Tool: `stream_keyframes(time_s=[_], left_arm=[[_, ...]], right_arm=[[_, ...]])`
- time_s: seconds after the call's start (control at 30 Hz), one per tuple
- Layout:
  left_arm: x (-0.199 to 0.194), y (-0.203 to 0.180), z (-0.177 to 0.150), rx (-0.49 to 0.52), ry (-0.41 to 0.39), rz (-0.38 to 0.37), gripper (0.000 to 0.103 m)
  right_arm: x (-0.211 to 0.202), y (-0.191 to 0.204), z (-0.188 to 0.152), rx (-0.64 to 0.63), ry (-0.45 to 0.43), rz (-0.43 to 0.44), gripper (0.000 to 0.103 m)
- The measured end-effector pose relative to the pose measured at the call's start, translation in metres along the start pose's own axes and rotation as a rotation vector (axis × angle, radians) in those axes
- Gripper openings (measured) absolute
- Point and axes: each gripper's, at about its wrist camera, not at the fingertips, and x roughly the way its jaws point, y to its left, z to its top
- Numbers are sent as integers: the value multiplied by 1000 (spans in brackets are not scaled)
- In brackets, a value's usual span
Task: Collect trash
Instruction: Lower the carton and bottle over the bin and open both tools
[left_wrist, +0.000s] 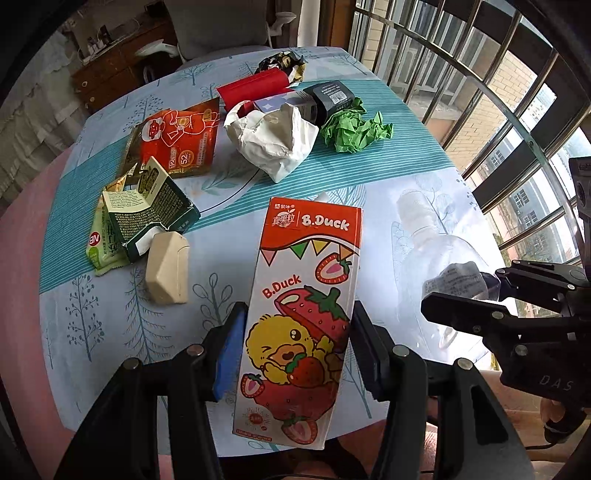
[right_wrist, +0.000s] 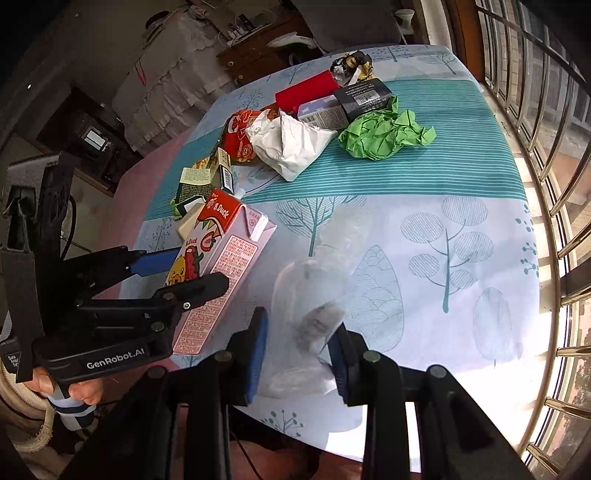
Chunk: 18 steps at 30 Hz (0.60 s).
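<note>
My left gripper (left_wrist: 297, 325) is shut on a B.Duck strawberry milk carton (left_wrist: 306, 295), its pads against both long sides. The carton also shows in the right wrist view (right_wrist: 225, 254), held by the left gripper (right_wrist: 184, 269). My right gripper (right_wrist: 299, 339) is shut on a clear plastic bottle (right_wrist: 310, 306) lying near the table's front edge; the bottle (left_wrist: 436, 266) and right gripper (left_wrist: 461, 291) show at the right of the left wrist view. More trash lies further back: a crumpled white paper (left_wrist: 273, 136), a green paper ball (left_wrist: 351, 127), a red pouch (left_wrist: 181, 140).
A green box (left_wrist: 147, 210), a beige block (left_wrist: 168, 267), a red box (left_wrist: 255, 88), a dark box (left_wrist: 328, 99) and a foil wrapper (left_wrist: 284, 62) lie on the round table with a tree-print cloth (right_wrist: 443, 229). Window bars (right_wrist: 546, 147) stand at the right.
</note>
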Motion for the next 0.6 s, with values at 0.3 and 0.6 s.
stream_keyframes(time_s=[0.3,0.6], left_arm=[[-57,41,-81,-26,-58,-18,52],[-81,78,-179,-46,-55,-41,52]], right_arm=[[-5,88,-46,-100,-44,-69,32],[13,170,-125,-141,-26,-111,32]])
